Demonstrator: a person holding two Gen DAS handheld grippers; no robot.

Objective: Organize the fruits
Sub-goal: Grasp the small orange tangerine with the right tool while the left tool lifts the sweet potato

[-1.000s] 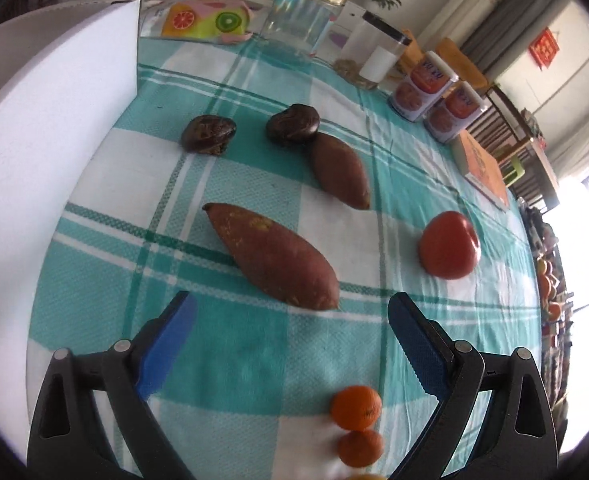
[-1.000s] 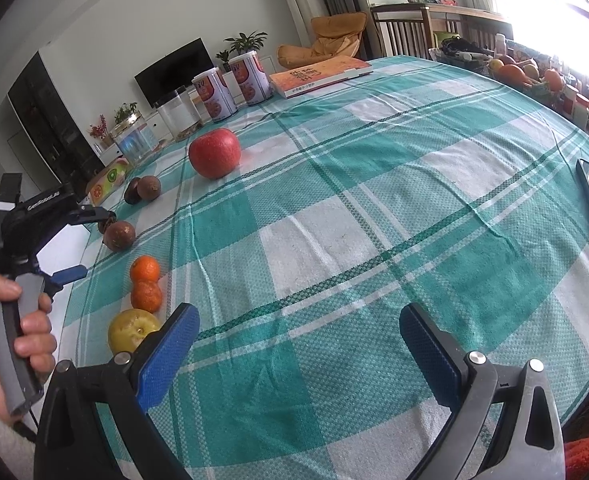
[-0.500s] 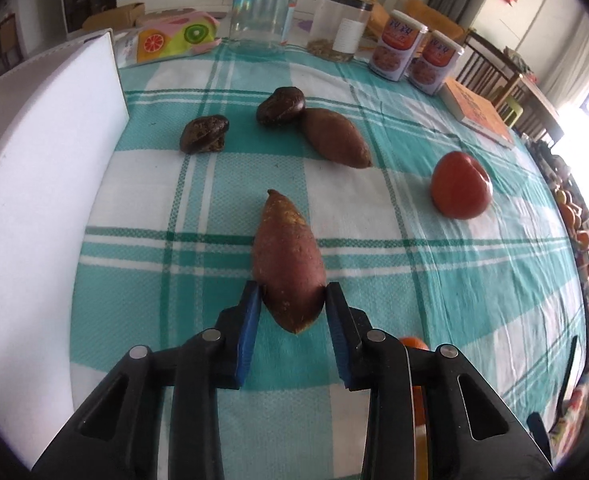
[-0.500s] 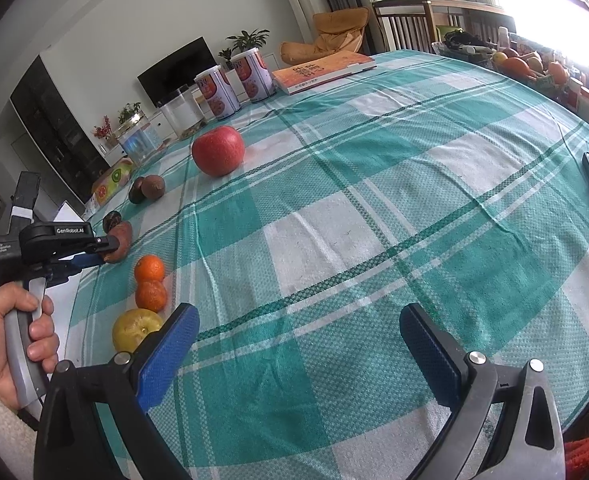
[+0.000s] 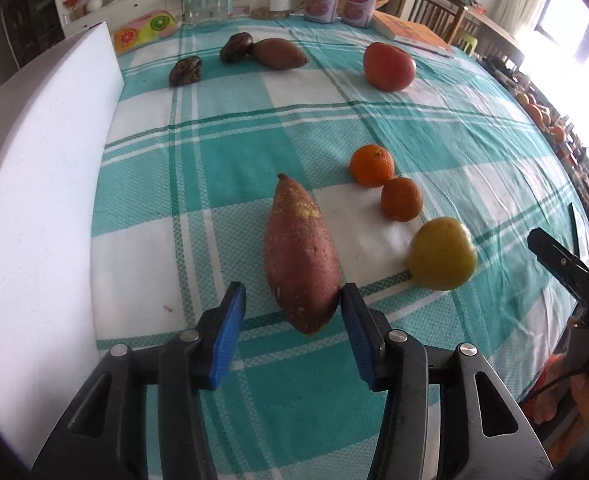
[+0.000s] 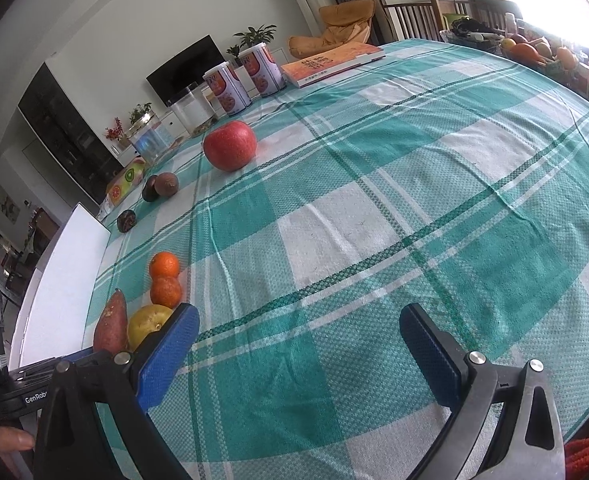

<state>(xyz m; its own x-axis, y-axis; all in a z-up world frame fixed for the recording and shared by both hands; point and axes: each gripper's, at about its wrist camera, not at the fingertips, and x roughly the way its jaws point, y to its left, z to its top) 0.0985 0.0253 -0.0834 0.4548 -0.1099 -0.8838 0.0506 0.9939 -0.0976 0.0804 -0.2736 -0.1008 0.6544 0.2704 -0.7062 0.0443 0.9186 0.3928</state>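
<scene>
Left tongs (image 5: pixel 290 312) (ribbed blue pads) astride tapered, rough-skinned sweet potato (image 5: pixel 300 252) — slack.

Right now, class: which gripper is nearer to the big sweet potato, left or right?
Left. The left gripper straddles the near end of the sweet potato, its right finger touching the skin. The right gripper sits open over bare tablecloth, off to the potato's right.

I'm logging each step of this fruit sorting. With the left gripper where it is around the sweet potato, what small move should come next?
Probably draw the left gripper straight back. It is open, the sweet potato lies on the tablecloth beside the yellow fruit, and one finger still touches it.
</scene>
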